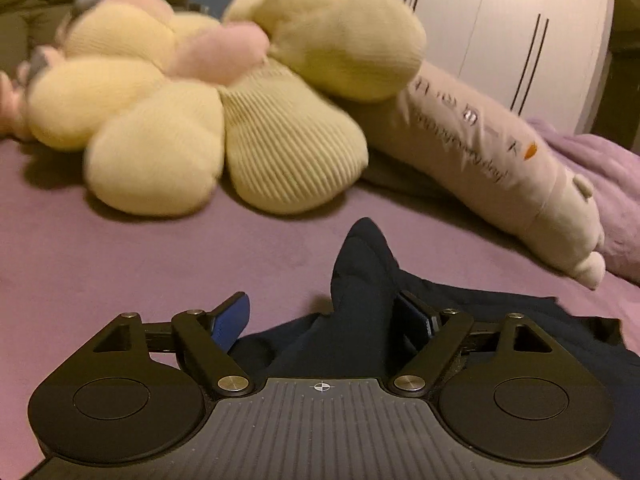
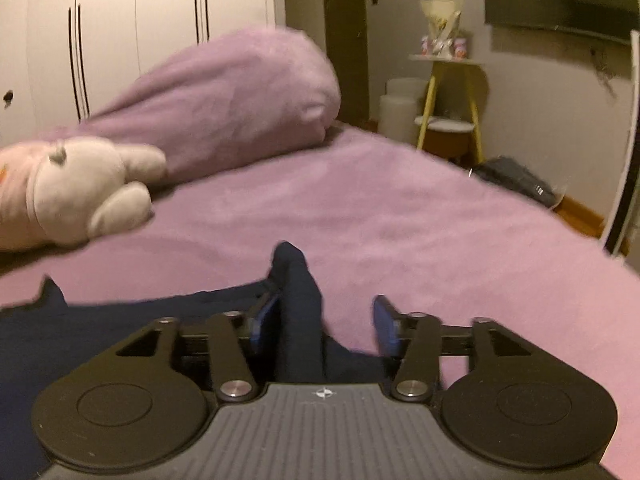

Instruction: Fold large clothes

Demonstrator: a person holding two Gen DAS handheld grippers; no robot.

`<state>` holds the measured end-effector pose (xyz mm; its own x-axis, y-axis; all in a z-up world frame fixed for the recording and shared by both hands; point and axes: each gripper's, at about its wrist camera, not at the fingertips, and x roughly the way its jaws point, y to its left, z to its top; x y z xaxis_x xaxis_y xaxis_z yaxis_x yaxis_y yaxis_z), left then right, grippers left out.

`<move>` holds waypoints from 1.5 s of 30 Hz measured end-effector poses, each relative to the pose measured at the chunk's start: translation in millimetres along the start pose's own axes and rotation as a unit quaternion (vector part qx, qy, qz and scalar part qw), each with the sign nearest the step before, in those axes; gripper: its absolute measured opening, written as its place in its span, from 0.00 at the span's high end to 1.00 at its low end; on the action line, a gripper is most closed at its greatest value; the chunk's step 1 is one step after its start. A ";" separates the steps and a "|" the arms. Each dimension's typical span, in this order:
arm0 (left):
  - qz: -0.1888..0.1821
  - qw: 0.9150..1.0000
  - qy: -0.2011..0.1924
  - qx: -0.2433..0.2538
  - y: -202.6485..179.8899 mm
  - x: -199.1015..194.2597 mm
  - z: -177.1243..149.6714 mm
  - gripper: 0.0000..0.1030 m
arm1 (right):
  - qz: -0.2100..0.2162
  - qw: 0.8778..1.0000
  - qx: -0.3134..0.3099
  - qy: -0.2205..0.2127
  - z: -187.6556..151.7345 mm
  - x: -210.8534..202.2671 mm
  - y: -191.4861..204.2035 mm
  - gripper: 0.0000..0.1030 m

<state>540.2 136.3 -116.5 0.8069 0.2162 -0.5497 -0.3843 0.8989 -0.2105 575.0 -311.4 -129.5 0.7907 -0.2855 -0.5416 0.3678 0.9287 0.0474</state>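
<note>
A dark navy garment [image 1: 360, 280] lies on the purple bed sheet [image 1: 120, 260]. In the left wrist view my left gripper [image 1: 326, 316] is open; a raised peak of the cloth stands between its blue pads and leans on the right one, clear of the left. In the right wrist view the garment [image 2: 296, 280] spreads off to the left. My right gripper [image 2: 325, 322] is open too, with a fold of the cloth standing against its left pad and a gap to the right pad.
A yellow and pink flower-shaped cushion [image 1: 160, 120] and a long pale plush pillow [image 1: 500, 172] lie at the far side of the bed. A bunched purple blanket [image 2: 224, 96] sits behind a plush toy [image 2: 72, 188]. White wardrobe doors [image 1: 500, 20] stand beyond. The bed's edge runs along the right, past it a yellow stool [image 2: 448, 100].
</note>
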 end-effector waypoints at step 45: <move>-0.160 0.979 0.106 0.063 94.6 -112.9 -64.7 0.06 | 0.185 0.979 0.052 0.069 -58.2 -130.2 -137.7 0.35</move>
<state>383.8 172.3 -126.7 0.7603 -0.1563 -0.6305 -0.0580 0.9504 -0.3055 392.9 -388.3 -114.4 0.8077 0.1075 -0.5797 0.1228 0.9310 0.3437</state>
